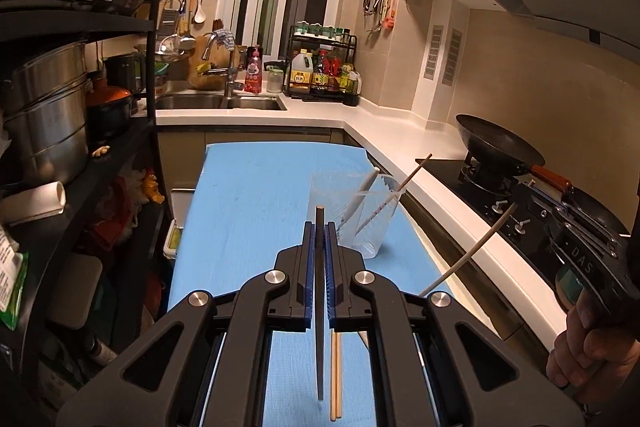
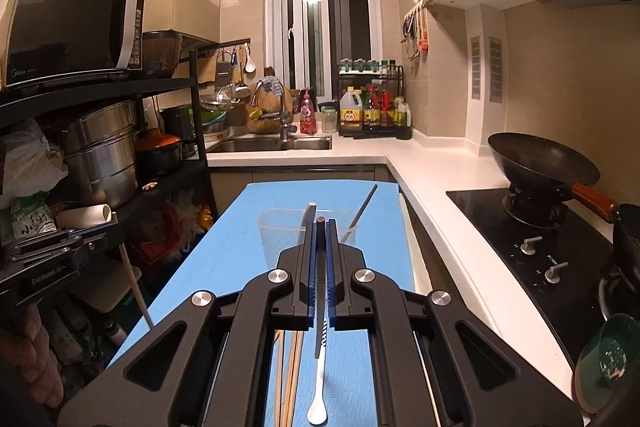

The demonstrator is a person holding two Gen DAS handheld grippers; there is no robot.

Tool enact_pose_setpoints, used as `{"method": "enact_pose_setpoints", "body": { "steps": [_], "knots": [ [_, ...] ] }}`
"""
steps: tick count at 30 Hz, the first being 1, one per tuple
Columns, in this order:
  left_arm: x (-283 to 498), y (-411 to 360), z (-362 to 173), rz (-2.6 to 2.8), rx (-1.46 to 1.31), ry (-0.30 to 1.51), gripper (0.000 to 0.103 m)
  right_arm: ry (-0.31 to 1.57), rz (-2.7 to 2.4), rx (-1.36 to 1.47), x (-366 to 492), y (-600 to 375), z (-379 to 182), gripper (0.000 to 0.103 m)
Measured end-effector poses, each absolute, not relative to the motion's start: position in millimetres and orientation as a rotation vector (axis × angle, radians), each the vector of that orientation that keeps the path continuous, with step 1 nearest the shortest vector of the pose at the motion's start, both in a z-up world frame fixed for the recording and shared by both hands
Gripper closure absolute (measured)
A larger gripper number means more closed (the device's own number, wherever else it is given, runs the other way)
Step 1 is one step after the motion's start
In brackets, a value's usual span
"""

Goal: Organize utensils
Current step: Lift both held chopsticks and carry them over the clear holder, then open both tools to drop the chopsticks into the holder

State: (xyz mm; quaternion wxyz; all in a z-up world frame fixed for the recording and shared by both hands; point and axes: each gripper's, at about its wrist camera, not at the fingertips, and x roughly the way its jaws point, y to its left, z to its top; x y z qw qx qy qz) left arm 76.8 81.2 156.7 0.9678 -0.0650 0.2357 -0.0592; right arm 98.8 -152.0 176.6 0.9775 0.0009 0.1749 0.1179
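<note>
A clear plastic cup (image 1: 362,215) stands on the blue mat (image 1: 248,211) and holds two chopsticks and a white utensil. My left gripper (image 1: 319,227) is shut on a dark chopstick (image 1: 320,327), held just short of the cup. My right gripper (image 2: 319,227) is shut on a chopstick with a white tip (image 2: 320,359), held above the mat in front of the same cup (image 2: 288,239). Loose wooden chopsticks (image 1: 335,375) lie on the mat under the left gripper; they show in the right wrist view (image 2: 290,379) too.
A shelf (image 1: 100,155) with steel pots stands left of the mat. A white counter (image 1: 420,155) runs right, with a stove and a black wok (image 1: 496,143). A sink (image 1: 220,103) and bottle rack (image 1: 324,67) are at the back. A green bowl (image 2: 604,359) sits near right.
</note>
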Motion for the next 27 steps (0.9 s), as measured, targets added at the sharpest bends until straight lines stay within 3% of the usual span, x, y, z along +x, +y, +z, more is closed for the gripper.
{"method": "enact_pose_setpoints", "body": {
  "steps": [18, 27],
  "knots": [
    [186.5, 80.2, 249.2, -0.150, -0.162, 0.371, 0.098, 0.267, 0.283, 0.001, 192.7, -140.7, 276.9, 0.099],
    [242.4, 62.3, 268.1, -0.139, -0.125, 0.290, 0.098, 0.289, 0.254, -0.004, 245.7, -140.4, 252.3, 0.099]
  ]
}}
